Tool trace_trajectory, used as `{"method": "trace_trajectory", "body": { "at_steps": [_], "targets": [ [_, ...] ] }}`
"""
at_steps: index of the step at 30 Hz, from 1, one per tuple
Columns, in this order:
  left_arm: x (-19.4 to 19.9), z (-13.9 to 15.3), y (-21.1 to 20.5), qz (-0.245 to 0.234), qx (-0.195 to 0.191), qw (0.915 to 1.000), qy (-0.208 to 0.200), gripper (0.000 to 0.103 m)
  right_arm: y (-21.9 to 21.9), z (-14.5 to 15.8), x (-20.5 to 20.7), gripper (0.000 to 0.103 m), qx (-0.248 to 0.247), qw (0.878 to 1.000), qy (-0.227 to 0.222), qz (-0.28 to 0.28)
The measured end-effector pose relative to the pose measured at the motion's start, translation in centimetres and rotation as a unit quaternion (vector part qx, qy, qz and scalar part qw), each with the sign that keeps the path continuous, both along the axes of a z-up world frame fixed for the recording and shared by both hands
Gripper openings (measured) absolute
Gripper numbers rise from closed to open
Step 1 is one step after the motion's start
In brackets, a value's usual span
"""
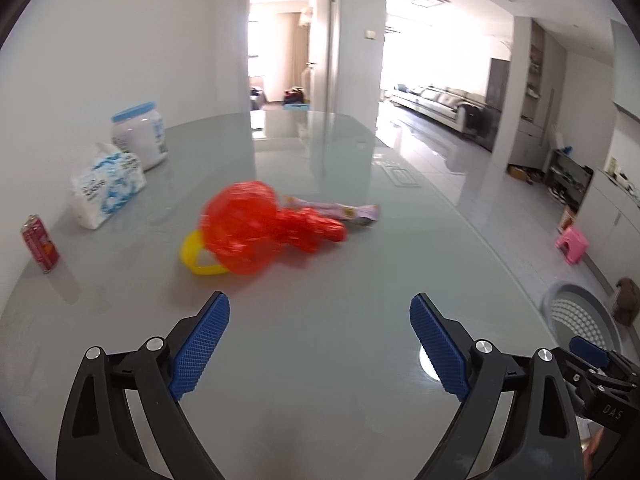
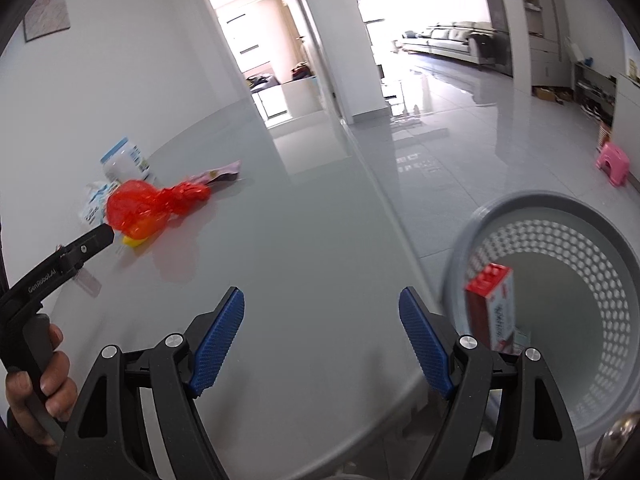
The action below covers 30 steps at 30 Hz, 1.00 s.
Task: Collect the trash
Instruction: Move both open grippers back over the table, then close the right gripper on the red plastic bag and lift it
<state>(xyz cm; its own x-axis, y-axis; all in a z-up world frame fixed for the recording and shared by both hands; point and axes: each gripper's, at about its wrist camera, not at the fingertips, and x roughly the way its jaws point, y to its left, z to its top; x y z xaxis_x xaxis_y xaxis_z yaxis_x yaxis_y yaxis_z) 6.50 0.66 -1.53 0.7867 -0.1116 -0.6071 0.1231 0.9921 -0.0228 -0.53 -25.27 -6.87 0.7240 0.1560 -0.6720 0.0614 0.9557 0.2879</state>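
One grey perforated waste basket [image 2: 556, 216] stands on the floor just off the glass table's [image 1: 320, 360] edge, with one red carton [image 2: 490, 312] already inside. On the table, one red plastic bag [image 1: 256, 228] lies knotted, touching a yellow ring [image 1: 196, 258] and a purple wrapper [image 1: 360, 213]; it looks light, soft and crinkly, probably best pinched at the bunched neck. One wipes pack [image 1: 106, 188], one blue-lidded jar [image 1: 140, 136] and one red can [image 1: 39, 243] stand well apart. The left gripper [image 1: 320, 344] and right gripper [image 2: 320, 336] are both spread wide, empty.
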Motion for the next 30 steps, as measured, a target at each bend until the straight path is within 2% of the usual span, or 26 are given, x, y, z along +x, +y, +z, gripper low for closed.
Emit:
{"method": "trace_trajectory", "body": {
  "at_steps": [9, 17, 25, 30],
  "targets": [
    [2.8, -1.6, 8.5, 0.078, 0.005, 0.9967, 0.02, 0.09, 7.3, 1.4, 4.5, 0.077, -0.011, 0.998, -0.005, 0.067],
    [4.6, -2.3, 14.4, 0.125, 0.011, 0.9919, 0.021, 0.09, 14.5, 2.5, 8.5, 0.077, -0.025, 0.992, -0.018, 0.125],
    [4.9, -3.1, 18.0, 0.147, -0.015, 0.9884, 0.036, 0.09, 21.1, 3.5, 12.6, 0.078, -0.028, 0.987, -0.031, 0.158],
    [4.7, -3.4, 19.6, 0.157, -0.035, 0.9861, 0.043, 0.09, 24.8, 3.4, 15.4, 0.08, -0.046, 0.987, -0.026, 0.153]
  ]
}}
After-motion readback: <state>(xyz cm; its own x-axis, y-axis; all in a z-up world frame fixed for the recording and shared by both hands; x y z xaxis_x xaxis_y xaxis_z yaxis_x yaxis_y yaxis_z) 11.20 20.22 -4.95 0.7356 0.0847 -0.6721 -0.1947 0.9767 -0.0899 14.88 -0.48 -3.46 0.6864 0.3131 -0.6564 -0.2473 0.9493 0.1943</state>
